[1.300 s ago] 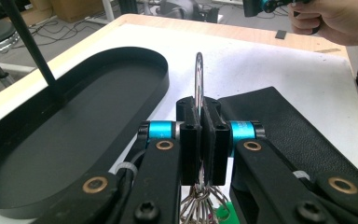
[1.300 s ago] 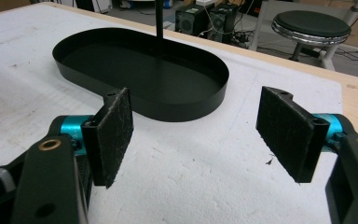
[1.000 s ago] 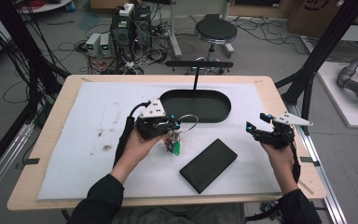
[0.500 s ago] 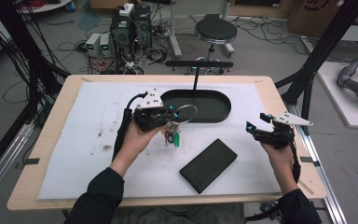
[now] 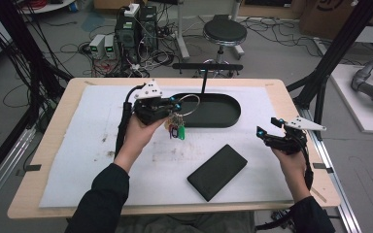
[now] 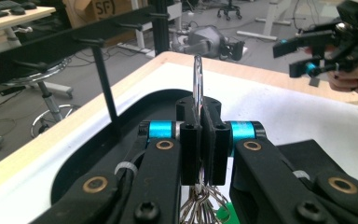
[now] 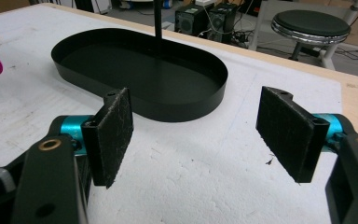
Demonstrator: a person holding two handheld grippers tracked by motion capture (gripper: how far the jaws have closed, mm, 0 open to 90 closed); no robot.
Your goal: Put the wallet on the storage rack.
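My left gripper [image 5: 174,108] is shut on a metal key ring [image 5: 190,104], from which several keys and coloured tags [image 5: 176,130] hang above the white mat. It hovers at the left end of the black oval tray [image 5: 223,119]. In the left gripper view the ring [image 6: 197,79] stands upright, pinched between the closed pads of the left gripper [image 6: 200,135], in front of the tray [image 6: 135,112] and its black T-shaped stand [image 6: 103,74]. My right gripper [image 5: 267,127] is open, low over the mat to the right of the tray; its pads [image 7: 114,135] are wide apart with nothing between them.
A flat black rectangular case [image 5: 217,172] lies on the mat near the front, between the hands. The stand's crossbar [image 5: 207,67] rises over the tray's back edge. A stool [image 5: 224,33], computers and cables sit on the floor beyond the table.
The left gripper has risen and moved toward the tray with the key ring, and the keys now hang off the mat. The right gripper has stayed put.
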